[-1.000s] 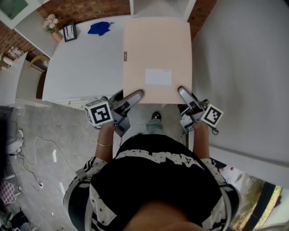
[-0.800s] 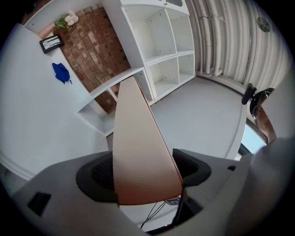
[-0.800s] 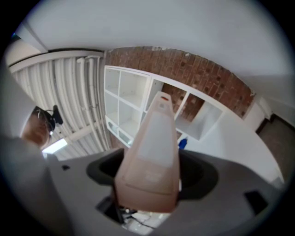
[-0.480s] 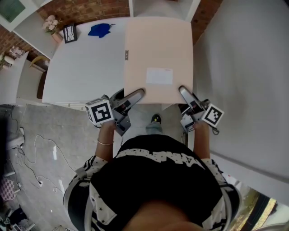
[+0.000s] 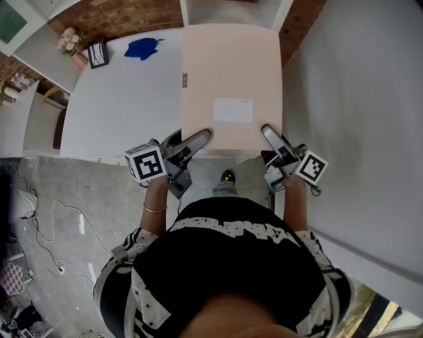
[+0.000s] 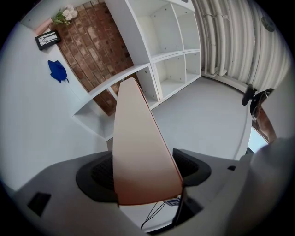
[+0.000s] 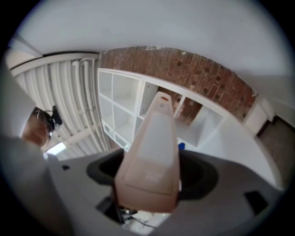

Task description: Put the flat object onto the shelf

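Note:
A flat peach-coloured board with a white label is held level in front of me, above the edge of a white table. My left gripper is shut on its near left corner, and my right gripper is shut on its near right corner. In the left gripper view the board runs away between the jaws toward a white cubby shelf. In the right gripper view the board points at the same shelf.
On the table's far left lie a blue cloth, a small dark frame and a flower pot. A brick wall stands behind. A grey wall runs along the right. Cables trail on the floor.
The board and both grippers hold nearly the same place; the view has shifted slightly, with the table's objects sliding a little up and left.

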